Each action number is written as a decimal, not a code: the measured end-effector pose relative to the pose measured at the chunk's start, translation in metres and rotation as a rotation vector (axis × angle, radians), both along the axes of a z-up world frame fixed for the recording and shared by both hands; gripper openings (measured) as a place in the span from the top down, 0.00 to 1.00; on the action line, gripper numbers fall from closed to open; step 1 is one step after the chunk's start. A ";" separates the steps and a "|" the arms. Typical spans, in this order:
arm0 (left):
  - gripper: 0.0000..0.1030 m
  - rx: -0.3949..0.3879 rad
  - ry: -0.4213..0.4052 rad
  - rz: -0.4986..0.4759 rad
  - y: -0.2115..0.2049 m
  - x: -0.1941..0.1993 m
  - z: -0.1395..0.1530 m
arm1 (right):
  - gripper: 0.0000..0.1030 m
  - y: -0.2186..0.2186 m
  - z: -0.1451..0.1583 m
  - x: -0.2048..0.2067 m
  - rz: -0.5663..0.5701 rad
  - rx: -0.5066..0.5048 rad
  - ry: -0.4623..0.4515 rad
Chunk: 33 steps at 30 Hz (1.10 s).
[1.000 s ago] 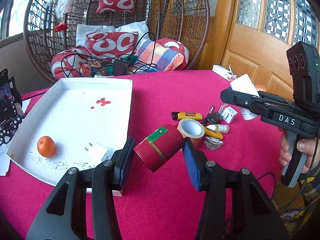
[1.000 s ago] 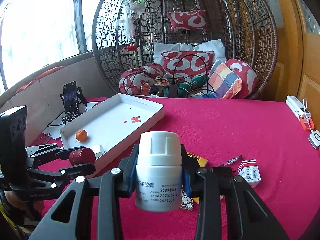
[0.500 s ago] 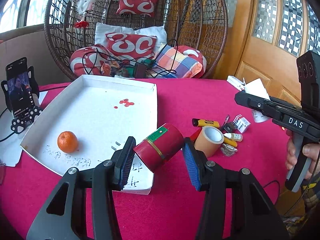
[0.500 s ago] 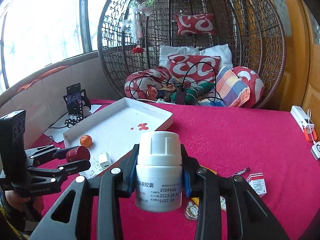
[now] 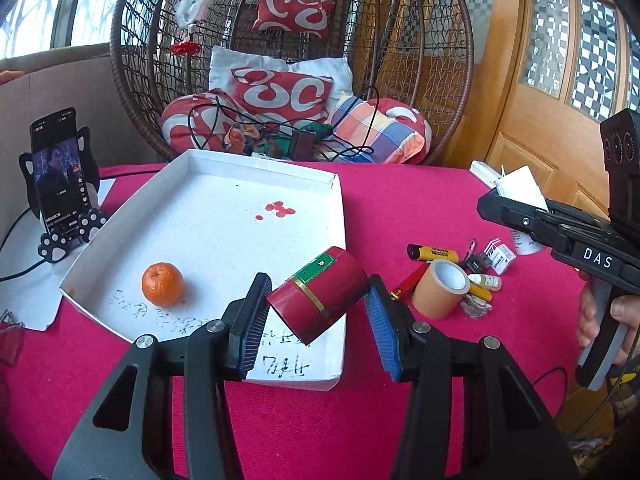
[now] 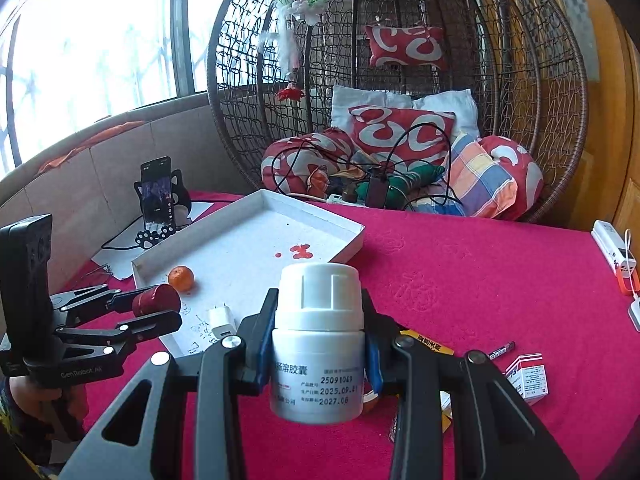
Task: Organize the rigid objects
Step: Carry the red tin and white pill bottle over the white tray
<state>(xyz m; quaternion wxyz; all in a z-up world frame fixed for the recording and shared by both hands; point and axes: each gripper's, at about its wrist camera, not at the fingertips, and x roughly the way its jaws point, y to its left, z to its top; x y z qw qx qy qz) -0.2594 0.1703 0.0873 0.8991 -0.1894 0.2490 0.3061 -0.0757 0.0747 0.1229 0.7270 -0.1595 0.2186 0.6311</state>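
Left gripper (image 5: 316, 312): jaws clamped on a tilted red canister (image 5: 318, 298), held over the white tray's (image 5: 338, 216) near right corner.
Right gripper (image 6: 318, 340): jaws clamped on an upright white pill bottle (image 6: 319, 344), above the table.
Tray: holds a tangerine (image 5: 163, 284) and a white charger plug (image 6: 221, 321).
Table: magenta cloth (image 5: 400, 208); tape roll (image 5: 440, 288) and small items right of the tray.
Room: wicker egg chair (image 6: 400, 80) with cushions behind the far edge.

White tray (image 5: 224, 216) mostly bare, orange (image 5: 163, 284) near front-left, tape roll (image 5: 440, 294) clutter right
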 end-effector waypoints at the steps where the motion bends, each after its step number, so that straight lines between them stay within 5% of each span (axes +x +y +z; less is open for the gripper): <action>1: 0.53 0.005 -0.001 0.009 0.003 -0.002 0.002 | 0.65 0.002 0.001 -0.002 0.004 0.000 -0.004; 21: 0.53 0.022 0.064 0.174 0.109 -0.014 0.018 | 0.65 0.068 0.020 -0.045 0.104 0.009 -0.006; 33: 0.53 -0.142 0.096 0.243 0.172 0.000 -0.023 | 0.65 0.148 -0.044 -0.050 0.102 -0.194 0.151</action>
